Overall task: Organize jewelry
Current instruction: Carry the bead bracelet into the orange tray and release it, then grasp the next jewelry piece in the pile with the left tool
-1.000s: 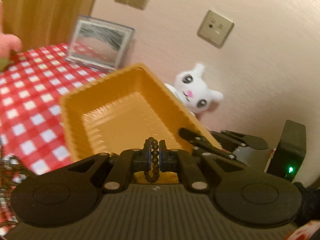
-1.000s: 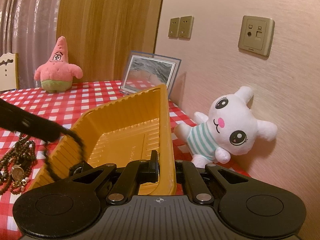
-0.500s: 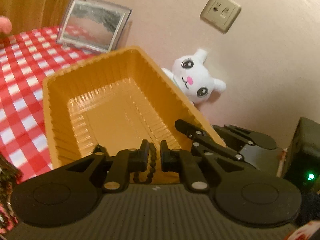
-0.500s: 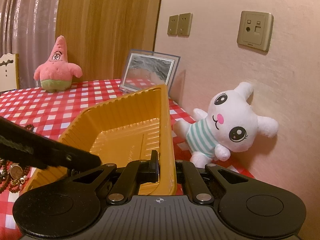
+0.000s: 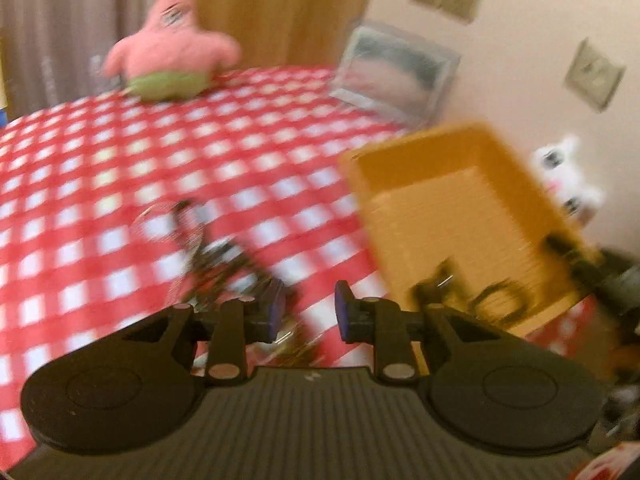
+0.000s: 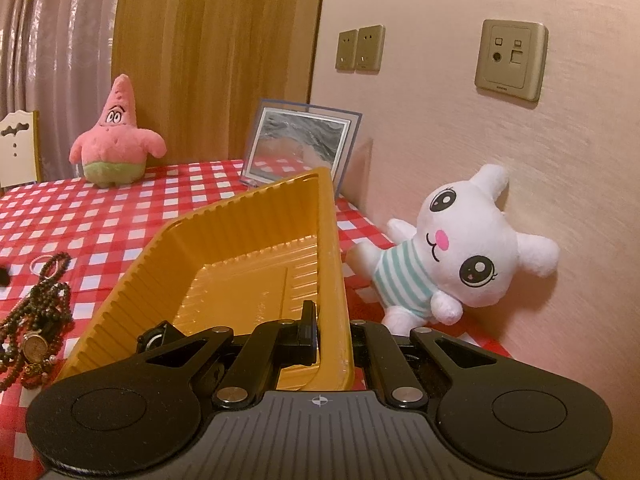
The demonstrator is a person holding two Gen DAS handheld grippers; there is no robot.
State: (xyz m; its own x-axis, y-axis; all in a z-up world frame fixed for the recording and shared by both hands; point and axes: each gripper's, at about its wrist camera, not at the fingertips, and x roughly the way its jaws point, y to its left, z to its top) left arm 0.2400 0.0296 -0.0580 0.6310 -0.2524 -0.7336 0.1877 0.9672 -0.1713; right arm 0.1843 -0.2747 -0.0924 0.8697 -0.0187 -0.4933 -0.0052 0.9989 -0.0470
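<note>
Your right gripper (image 6: 332, 336) is clamped on the near right rim of the yellow tray (image 6: 240, 248), tilting it up off the red checked surface (image 6: 120, 208). Your left gripper (image 5: 306, 316) has narrow jaws that are opening, with nothing between them, and it points down at the surface just left of the tray.

The jewelry is split. A dark beaded piece (image 5: 480, 296) lies in the tray's near end, blurred in the left view. A tangle of beaded strands with a small watch (image 6: 36, 320) lies on the surface just beside the tray's left wall.

The risk is the tilt: if your right grip slips on the thin rim, the tray could drop or tip further, and the beads inside could slide or spill out. The tangle is another hazard, because grabbing one strand may drag the whole heap.

Open room lies to the left and far across the surface. On the right you are hemmed in by the white plush rabbit (image 6: 460, 248) and the wall; a picture frame (image 6: 300, 144) stands just behind the tray.
</note>
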